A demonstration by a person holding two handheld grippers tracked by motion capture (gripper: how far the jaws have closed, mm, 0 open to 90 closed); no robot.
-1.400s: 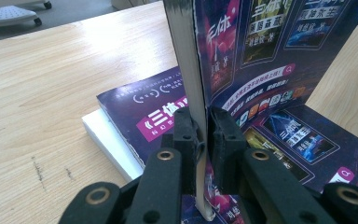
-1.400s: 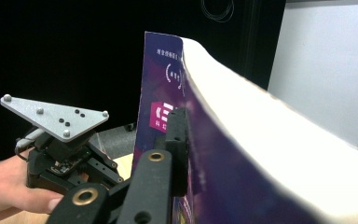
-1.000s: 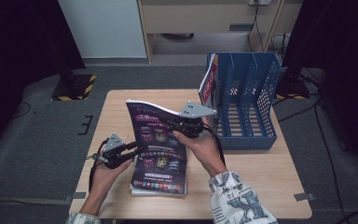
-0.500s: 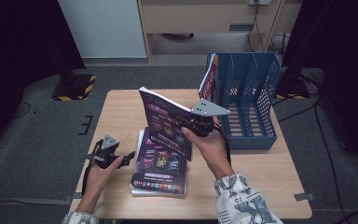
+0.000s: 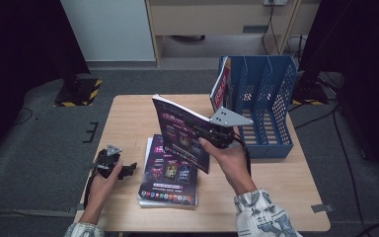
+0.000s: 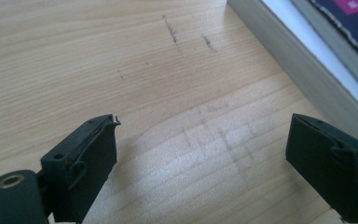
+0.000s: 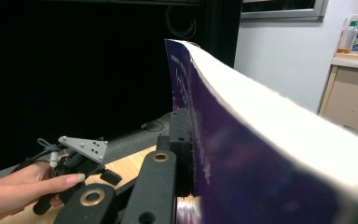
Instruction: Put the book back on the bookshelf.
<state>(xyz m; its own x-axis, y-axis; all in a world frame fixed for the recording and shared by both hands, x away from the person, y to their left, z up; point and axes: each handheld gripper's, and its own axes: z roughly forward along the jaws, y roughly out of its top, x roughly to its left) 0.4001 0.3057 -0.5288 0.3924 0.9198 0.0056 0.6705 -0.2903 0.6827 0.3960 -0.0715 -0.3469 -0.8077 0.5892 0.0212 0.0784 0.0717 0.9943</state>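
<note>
While the right gripper [image 5: 216,134] clamps the purple magazine [image 5: 182,133] aloft above the stack [image 5: 168,175] on the desk [image 5: 128,113], the left gripper [image 5: 121,170], its jaws just opened wide and empty, rests beside the stack, so the next move is likely swinging the magazine into the blue file rack [image 5: 264,98].

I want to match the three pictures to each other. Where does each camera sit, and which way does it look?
High view: above the table, looking forward and down; both forearms show.
Left gripper view: on the left gripper, looking down at bare wood; its open jaws show.
Right gripper view: on the right gripper, looking along the clamped magazine.
Shared: the left gripper shows in the high and right gripper views.
</note>
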